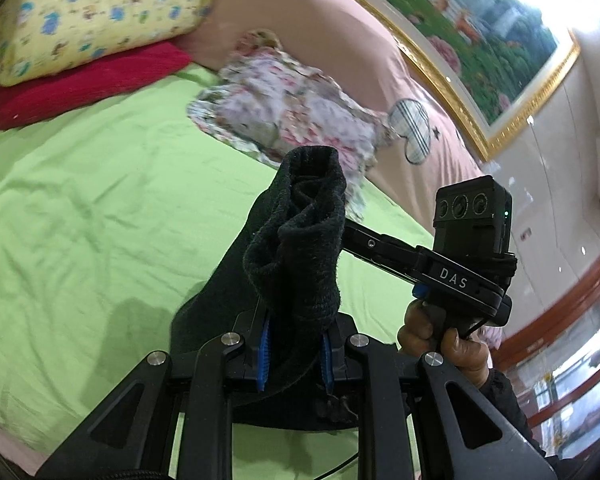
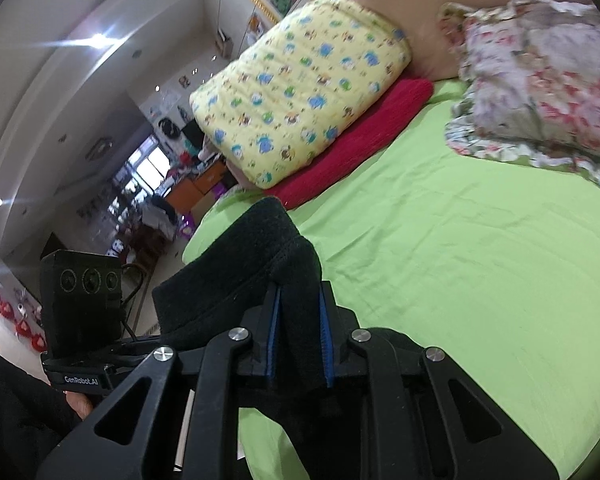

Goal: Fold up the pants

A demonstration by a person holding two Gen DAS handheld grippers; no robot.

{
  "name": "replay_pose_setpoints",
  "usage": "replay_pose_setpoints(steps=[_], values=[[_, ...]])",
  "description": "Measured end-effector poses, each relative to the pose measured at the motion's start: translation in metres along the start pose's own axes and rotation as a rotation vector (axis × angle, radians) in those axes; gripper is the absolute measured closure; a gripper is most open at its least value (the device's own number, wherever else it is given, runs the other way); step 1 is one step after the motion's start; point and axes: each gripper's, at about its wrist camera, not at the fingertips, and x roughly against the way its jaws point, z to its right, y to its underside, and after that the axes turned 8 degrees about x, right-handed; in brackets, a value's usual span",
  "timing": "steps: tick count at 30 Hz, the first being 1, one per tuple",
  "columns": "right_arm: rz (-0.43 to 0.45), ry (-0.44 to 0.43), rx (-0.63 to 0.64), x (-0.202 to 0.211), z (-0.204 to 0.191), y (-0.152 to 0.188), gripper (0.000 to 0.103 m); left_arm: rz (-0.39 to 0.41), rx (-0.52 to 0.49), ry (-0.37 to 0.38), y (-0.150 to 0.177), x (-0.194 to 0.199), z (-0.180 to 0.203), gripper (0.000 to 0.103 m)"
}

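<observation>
**Both grippers held the black pants above the green bed**

The left gripper [image 1: 294, 354] was pinching a bunched fold of the pants [image 1: 300, 248] between its blue pads [image 1: 263, 354]; the dark cloth rose from the jaws in a crumpled roll and hung down toward the sheet [image 1: 80, 200]. The right gripper [image 2: 298, 334] likewise clamped the pants [image 2: 240, 264] between its pads [image 2: 273, 332], a thick folded edge standing up out of the jaws. In the left view the other tool reached in from the right, held by a hand [image 1: 440, 336], its fingers hidden behind the cloth.

A yellow pillow [image 2: 300, 92] lay on a red cushion [image 2: 360, 140] at the head of the bed. A floral pillow [image 2: 540, 92] lay near them on the sheet, well apart from the pants.
</observation>
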Motion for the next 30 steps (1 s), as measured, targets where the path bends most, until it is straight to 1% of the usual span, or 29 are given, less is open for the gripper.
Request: replay_pose_setpoints(steps=[5,13,21,24,27,30], values=[[0.047,0.011,-0.032,0.026,0.008,0.016,0.084,-0.037,-0.045,0.004,0.010,-0.013,0.025,0.084],[0.133,0.028,-0.096,0.069,0.022,0.051,0.084,-0.100,-0.123,0.006,0.031,-0.034,0.061,0.084],[0.177,0.064,-0.142,0.105,0.035,0.080,0.084,-0.167,-0.202,0.014,0.057,-0.058,0.095,0.084],[0.193,0.077,-0.162,0.118,0.042,0.092,0.084,-0.182,-0.241,0.005,0.068,-0.069,0.105,0.084],[0.202,0.092,-0.185,0.126,0.049,0.104,0.084,-0.213,-0.259,-0.002,0.079,-0.082,0.113,0.084],[0.211,0.103,-0.208,0.131,0.056,0.115,0.084,-0.227,-0.284,-0.012,0.088,-0.092,0.119,0.084]])
